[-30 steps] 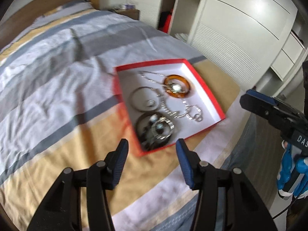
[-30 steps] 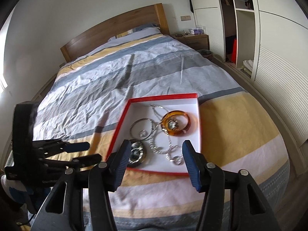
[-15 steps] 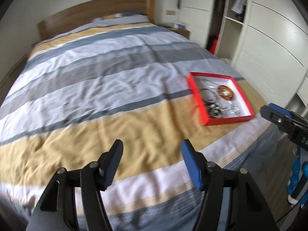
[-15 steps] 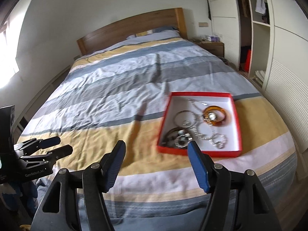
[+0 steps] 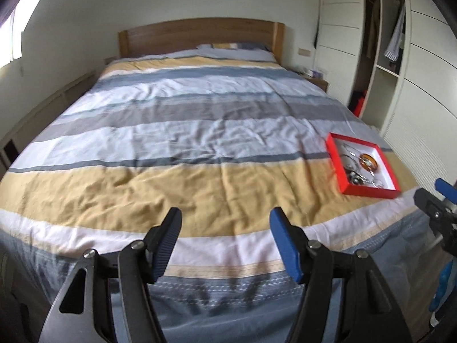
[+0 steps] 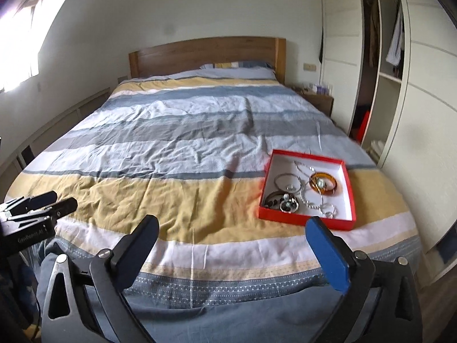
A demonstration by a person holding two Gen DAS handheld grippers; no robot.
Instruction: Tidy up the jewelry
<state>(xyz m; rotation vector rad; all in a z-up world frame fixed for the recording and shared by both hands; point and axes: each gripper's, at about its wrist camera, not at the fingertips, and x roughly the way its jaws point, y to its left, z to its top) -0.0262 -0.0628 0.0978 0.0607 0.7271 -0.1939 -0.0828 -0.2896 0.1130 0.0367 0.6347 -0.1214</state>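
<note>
Standing back: you hold both tools at the foot of the bed (image 6: 200,148), well apart from the red tray (image 6: 350,200).
Left tool (image 5: 225,243): released, jaws spread wide and just opened further, nothing between them; only the striped duvet shows past the pads.
Right tool (image 6: 232,251): released too, jaws just opened further to a wide gap, nothing held.
Tray place: lower right of the right wrist frame, lying on the yellow stripe near the bed's right edge; in the left wrist frame it sits at mid right.
Jewelry in the tray: an amber bangle (image 6: 325,184) at the right, a silver bangle (image 6: 285,179) to its left, a dark bracelet (image 6: 281,201) at the lower left corner, and a silver chain (image 6: 312,200) looping across the middle.
Loose pieces: none show on the duvet in either frame.
Progress: judging from this, the gathering looks done, since every piece in view lies inside the tray.
Left to do: possibly untangling, because the chain overlaps the bangles; whether that counts I cannot tell.
</note>
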